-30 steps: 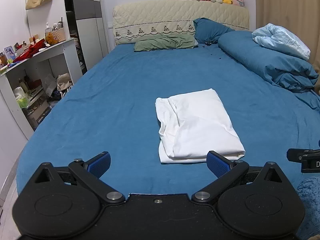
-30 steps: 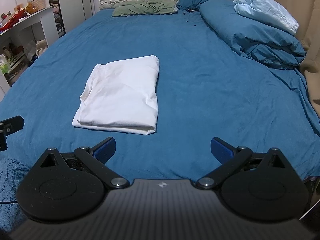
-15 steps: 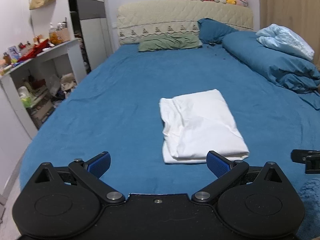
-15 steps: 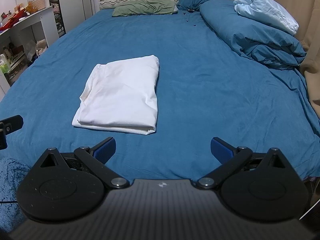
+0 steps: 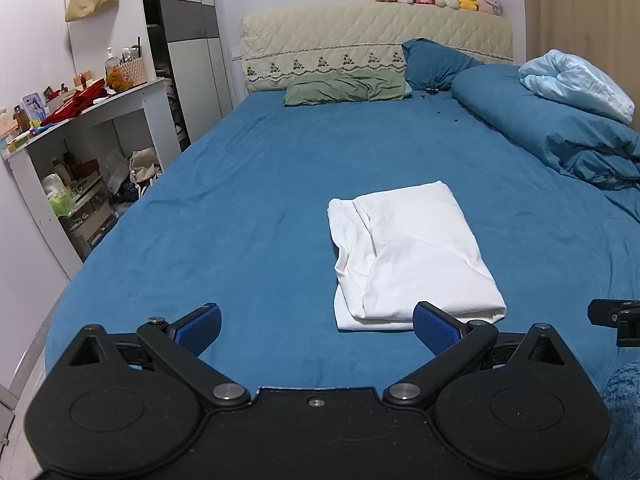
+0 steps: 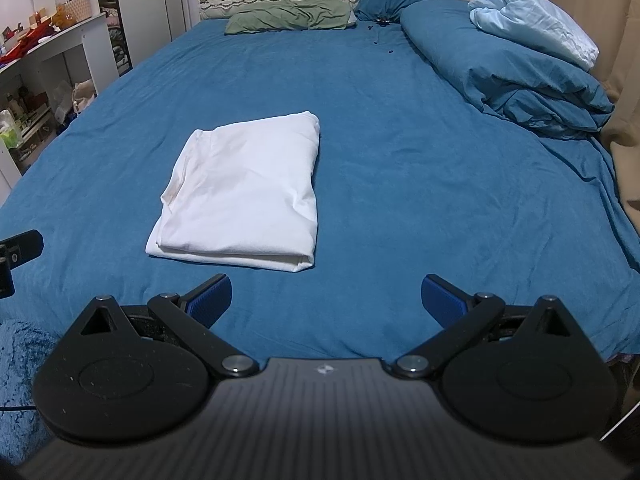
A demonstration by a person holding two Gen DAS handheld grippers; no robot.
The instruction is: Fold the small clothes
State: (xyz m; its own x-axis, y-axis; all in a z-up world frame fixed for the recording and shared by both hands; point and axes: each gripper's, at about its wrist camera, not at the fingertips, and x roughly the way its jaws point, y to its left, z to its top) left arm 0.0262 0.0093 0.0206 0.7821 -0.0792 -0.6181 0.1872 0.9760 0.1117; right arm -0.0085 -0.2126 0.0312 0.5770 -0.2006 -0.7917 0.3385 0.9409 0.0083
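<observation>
The white garment (image 5: pixel 412 252) lies folded into a tidy rectangle on the blue bedsheet (image 5: pixel 260 200), near the foot of the bed, and it looks just as it did a second ago. What has changed is only the left gripper (image 5: pixel 316 326), which has drifted a little so its view swings left; the right gripper (image 6: pixel 326 298) has stayed put. Both hang spread wide and empty, short of the cloth. To my eye this piece is finished. Far off, the rolled duvet (image 6: pixel 508 68) sits right.
</observation>
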